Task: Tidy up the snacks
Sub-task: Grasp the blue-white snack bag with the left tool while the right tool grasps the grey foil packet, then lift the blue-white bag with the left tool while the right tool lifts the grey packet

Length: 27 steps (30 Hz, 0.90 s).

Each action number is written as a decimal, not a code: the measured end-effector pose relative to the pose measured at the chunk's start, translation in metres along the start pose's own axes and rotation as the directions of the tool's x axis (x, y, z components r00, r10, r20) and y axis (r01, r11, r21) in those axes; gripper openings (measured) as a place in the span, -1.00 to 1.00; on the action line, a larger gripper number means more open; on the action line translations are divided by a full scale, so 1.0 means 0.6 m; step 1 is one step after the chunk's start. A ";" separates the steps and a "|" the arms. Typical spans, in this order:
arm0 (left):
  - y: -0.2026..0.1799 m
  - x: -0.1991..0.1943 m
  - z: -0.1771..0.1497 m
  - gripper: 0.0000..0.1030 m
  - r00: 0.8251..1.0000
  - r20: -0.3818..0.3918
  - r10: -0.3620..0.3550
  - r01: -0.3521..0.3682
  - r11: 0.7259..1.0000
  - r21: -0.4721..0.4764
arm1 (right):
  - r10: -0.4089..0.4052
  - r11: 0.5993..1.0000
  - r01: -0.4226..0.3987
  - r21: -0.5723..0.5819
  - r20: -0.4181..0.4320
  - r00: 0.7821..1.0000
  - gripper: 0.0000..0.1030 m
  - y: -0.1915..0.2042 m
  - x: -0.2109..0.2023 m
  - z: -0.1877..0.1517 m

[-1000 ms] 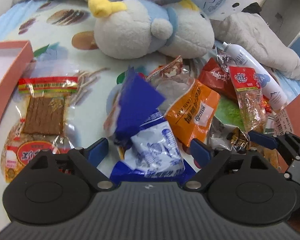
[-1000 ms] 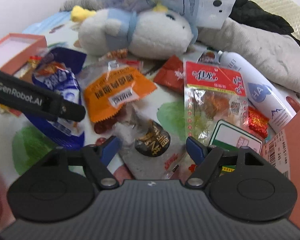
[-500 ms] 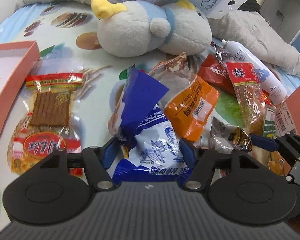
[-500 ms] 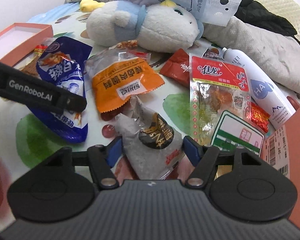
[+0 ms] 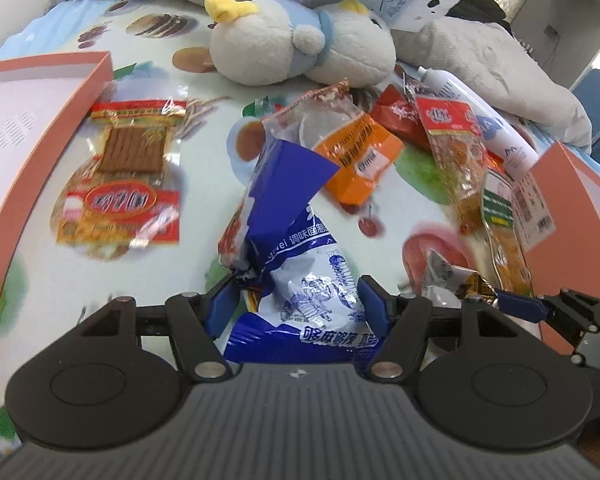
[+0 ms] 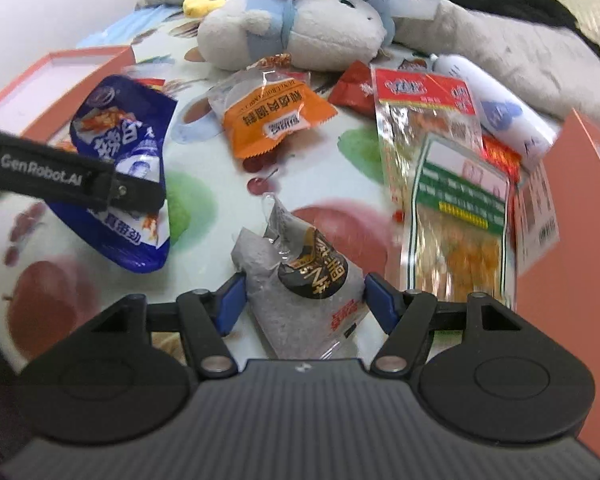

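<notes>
At the far left a salmon-pink box (image 5: 40, 120) lies open on the fruit-printed sheet (image 5: 204, 184), and just beside its wall sits a clear pack of brown snack strips (image 5: 128, 176) with a red label.

Right of that, the left gripper (image 5: 296, 300) has its two blue fingers (image 5: 220, 304) closed against the sides of a blue and white snack bag (image 5: 300, 264). The bag sits between the pads near its lower end, creased where they press, and its dark blue top stands up and tilts away from the camera.

Beyond it an orange snack packet (image 5: 360, 160) lies flat, in front of a white and blue plush toy (image 5: 300, 52).

Further right, the right gripper (image 6: 304, 300) pinches a grey snack pouch (image 6: 300, 288) with a black and gold label. The pouch fills the gap between the fingertips (image 6: 380, 300), its crimped clear end pointing forward and up.

To the right of the pouch a long clear pack with a red header (image 6: 432, 136) lies partly under a pack with a green label (image 6: 460, 220). A white bottle (image 6: 500, 108) rests behind them, touching a second pink box (image 6: 580, 208) at the right edge.
</notes>
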<state>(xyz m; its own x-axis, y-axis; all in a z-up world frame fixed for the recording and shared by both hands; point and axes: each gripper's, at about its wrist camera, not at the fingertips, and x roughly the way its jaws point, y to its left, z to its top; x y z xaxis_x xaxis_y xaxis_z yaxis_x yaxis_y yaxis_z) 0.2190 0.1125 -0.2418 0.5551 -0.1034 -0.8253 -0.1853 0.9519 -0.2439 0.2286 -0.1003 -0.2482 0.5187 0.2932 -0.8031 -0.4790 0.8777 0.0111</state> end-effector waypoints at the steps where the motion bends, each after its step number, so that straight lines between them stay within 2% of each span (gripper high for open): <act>1: -0.004 -0.008 -0.005 0.35 1.000 0.000 0.004 -0.004 1.000 0.003 | 0.007 1.000 -0.007 0.028 0.000 1.000 0.30 -0.004 -0.007 -0.004; 15: -0.046 -0.090 -0.064 0.34 0.998 0.018 -0.060 0.061 0.997 -0.056 | 0.006 0.985 -0.020 0.173 0.081 0.997 0.30 -0.032 -0.119 -0.046; 23: -0.086 -0.134 -0.042 0.32 0.994 0.043 -0.106 0.106 0.994 -0.021 | 0.003 0.978 -0.031 0.204 0.135 0.991 0.30 -0.045 -0.173 -0.037; 27: -0.115 -0.161 -0.023 0.14 0.988 0.070 -0.138 0.137 0.990 0.017 | -0.003 0.975 -0.037 0.221 0.180 0.984 0.30 -0.059 -0.209 -0.023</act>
<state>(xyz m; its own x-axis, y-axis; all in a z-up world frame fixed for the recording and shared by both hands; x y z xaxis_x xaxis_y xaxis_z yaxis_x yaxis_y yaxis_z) 0.1672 0.0527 -0.1521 0.6312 -0.2134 -0.7457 -0.0936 0.9334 -0.3463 0.1711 -0.1735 -0.1560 0.6394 0.3540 -0.6825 -0.3298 0.9282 0.1725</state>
